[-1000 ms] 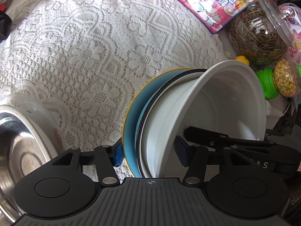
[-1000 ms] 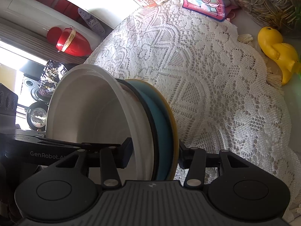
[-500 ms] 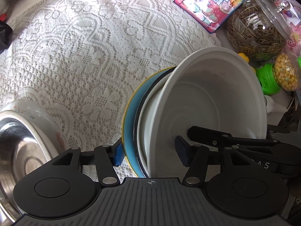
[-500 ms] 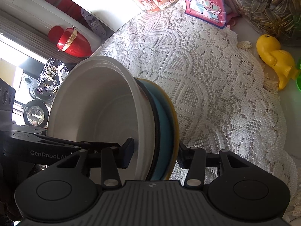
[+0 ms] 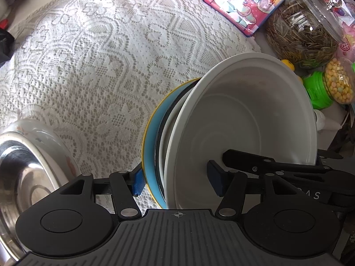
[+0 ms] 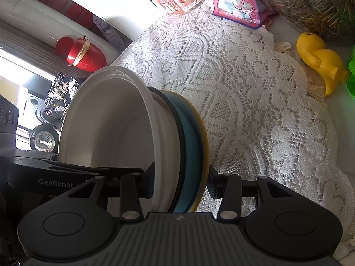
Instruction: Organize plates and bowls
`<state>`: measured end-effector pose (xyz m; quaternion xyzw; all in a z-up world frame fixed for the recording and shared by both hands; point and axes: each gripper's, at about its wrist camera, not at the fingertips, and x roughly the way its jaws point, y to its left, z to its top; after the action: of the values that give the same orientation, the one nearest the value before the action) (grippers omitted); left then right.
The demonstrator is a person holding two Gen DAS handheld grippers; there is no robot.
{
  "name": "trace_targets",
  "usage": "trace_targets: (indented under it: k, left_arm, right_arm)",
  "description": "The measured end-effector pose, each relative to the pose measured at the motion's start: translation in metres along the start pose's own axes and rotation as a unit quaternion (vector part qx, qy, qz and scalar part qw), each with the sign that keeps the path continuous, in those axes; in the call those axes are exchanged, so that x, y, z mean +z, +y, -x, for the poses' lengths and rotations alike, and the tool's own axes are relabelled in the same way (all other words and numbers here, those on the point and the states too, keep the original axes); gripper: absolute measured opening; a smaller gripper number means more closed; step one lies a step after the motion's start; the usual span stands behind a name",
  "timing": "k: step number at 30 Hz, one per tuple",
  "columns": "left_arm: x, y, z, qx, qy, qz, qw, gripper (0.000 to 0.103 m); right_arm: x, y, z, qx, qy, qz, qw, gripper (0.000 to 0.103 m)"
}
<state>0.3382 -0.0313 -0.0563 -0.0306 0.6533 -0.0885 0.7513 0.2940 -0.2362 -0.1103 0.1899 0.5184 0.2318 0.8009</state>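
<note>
The stack — white bowl (image 6: 106,128) on blue plate (image 6: 190,146) — hung above the lace cloth (image 6: 255,115), clamped by the right gripper (image 6: 180,185); the left gripper (image 5: 175,181) had just spread, pads clear — evidently handing over.

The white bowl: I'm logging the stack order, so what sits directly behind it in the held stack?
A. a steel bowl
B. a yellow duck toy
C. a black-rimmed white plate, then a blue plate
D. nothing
C: behind the white bowl a black-rimmed white plate shows, then the blue plate.
</note>
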Motion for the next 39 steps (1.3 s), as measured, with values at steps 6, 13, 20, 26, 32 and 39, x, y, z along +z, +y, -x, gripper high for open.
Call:
trace_targets:
  k: [6,13,20,26,32,39]
  left_arm:
    - [-0.0018,-0.001,-0.0001,0.0,-0.009,0.011,0.9999,0.061]
    - [0.0043,0.0038,-0.0008,-0.007,0.013,0.027,0.9995,0.059]
    - [0.0052,0.0056,-0.0008,-0.008,0.026,0.026,0.9993,0.059]
    - [0.0063,0.0035,0.0005,0.004,0.03,0.027,0.9992,0.057]
    - [0.004,0.0064,0.0013,-0.001,0.021,0.034,0.9992,0.056]
    - [0.0022,0.0079,0.0024,-0.005,0.017,0.033,0.9993,0.056]
  right_arm:
    - [0.0002,-0.0025,-0.0011,0.008,-0.002,-0.005,1.0,0.046]
    - [0.0035,-0.0043,-0.0048,0.018,-0.002,-0.017,1.0,0.048]
    - [0.0043,-0.0038,-0.0063,0.024,-0.001,-0.011,1.0,0.05]
    - [0.0035,-0.0029,-0.0061,0.023,-0.001,-0.012,1.0,0.051]
    - [0.0016,-0.0016,-0.0066,0.018,0.005,-0.013,1.0,0.051]
    - [0.0037,-0.001,-0.0081,0.011,0.017,-0.023,1.0,0.049]
